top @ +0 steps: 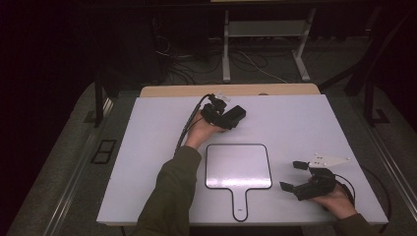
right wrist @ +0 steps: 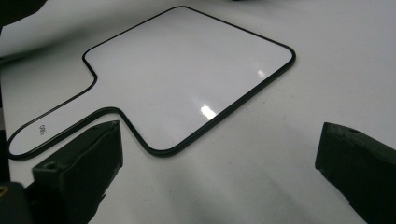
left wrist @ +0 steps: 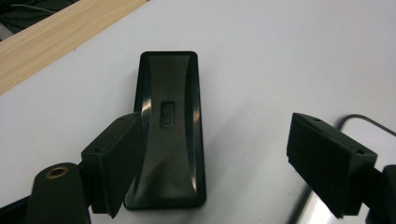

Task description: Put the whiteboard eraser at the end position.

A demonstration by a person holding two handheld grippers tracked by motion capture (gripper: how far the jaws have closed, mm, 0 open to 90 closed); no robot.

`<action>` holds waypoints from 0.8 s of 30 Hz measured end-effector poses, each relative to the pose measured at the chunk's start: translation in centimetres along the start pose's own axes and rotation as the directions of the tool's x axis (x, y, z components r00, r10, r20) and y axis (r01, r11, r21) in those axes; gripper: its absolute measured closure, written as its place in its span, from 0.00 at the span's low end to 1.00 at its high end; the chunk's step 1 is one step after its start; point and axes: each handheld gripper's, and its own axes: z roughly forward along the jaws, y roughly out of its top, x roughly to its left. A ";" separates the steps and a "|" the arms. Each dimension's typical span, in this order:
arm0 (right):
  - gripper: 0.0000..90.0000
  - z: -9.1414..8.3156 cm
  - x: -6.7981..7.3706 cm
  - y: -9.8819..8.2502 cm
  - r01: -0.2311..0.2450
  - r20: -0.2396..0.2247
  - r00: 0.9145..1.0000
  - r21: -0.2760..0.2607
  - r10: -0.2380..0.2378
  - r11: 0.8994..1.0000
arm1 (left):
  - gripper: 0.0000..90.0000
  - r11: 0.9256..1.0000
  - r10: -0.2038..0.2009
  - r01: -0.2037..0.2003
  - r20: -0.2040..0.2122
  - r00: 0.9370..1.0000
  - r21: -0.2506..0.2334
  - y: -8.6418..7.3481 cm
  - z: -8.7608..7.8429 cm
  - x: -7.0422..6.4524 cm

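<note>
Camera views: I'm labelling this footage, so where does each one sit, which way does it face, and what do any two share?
High view: above the person's side, looking forward and down on the white table; both forearms, left tongs, right tongs.
Left gripper view: rides the left tongs, looking along open jaws at a black eraser lying flat.
Right gripper view: rides the right tongs, facing the paddle whiteboard past open jaws.
Shared: high and right gripper views both show the whiteboard.

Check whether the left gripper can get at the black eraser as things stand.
Probably yes: the left gripper hangs open right over the eraser lying flat on the table, nothing between them.
</note>
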 end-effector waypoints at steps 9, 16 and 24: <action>0.00 0.4 0.0 0.1 0.010 -0.015 1.000 0.002 -0.010 1.000 | 0.19 0.998 0.013 -0.012 0.026 1.000 -0.054 -1.8 -2.1 -2.0; 0.00 0.3 0.1 0.1 0.009 -0.011 1.000 0.003 -0.009 1.000 | 0.15 0.996 0.018 -0.015 0.028 0.999 -0.083 -3.6 -3.3 -3.7; 0.00 0.4 0.3 0.1 0.014 -0.010 1.000 0.006 -0.014 1.000 | 0.11 0.993 0.015 -0.012 0.017 1.000 -0.119 -6.4 -5.4 -4.7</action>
